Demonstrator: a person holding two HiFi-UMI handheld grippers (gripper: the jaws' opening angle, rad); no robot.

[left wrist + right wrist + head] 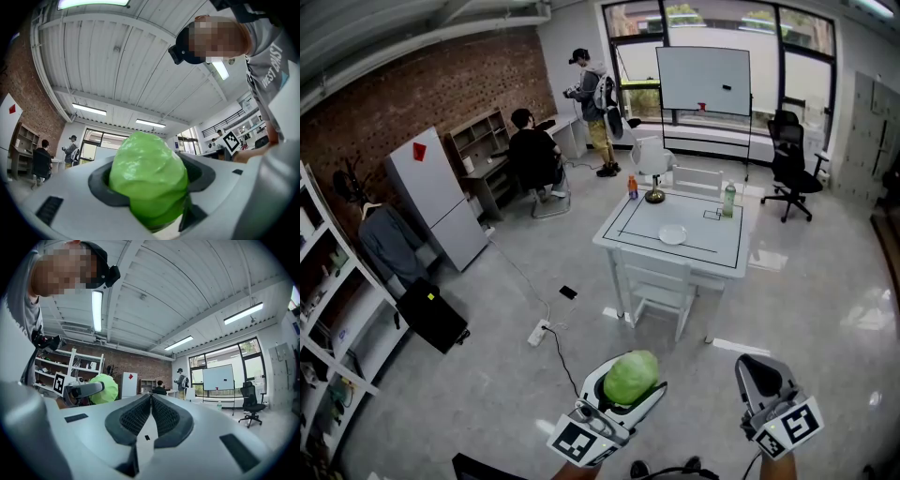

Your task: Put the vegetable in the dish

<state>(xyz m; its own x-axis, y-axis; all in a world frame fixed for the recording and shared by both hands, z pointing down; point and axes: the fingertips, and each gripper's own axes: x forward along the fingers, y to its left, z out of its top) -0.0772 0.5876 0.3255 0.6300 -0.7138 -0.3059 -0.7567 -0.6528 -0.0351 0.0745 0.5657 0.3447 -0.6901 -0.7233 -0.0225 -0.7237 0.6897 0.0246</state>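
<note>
The left tool (623, 394) is clamped on the green vegetable (631, 375); the right tool (757, 373) is closed on nothing. Carrying is judged in hand. The dish (672, 234) lies on the tabletop (717, 255) at 12 o'clock, well apart, so an approach is needed first.

Open floor (703, 375) lies between me and the table (712, 246). A chair (661, 289) tucked under the near edge blocks a straight approach there, but the near right corner stands free. On top, the dish (672, 234) sits near the middle with bare surface all around it. An orange bottle (632, 187) and a brass stand (654, 195) crowd the far left corner, and a green bottle (729, 200) stands by the far right corner. A corded power strip (540, 332) lies on the floor to my left.
</note>
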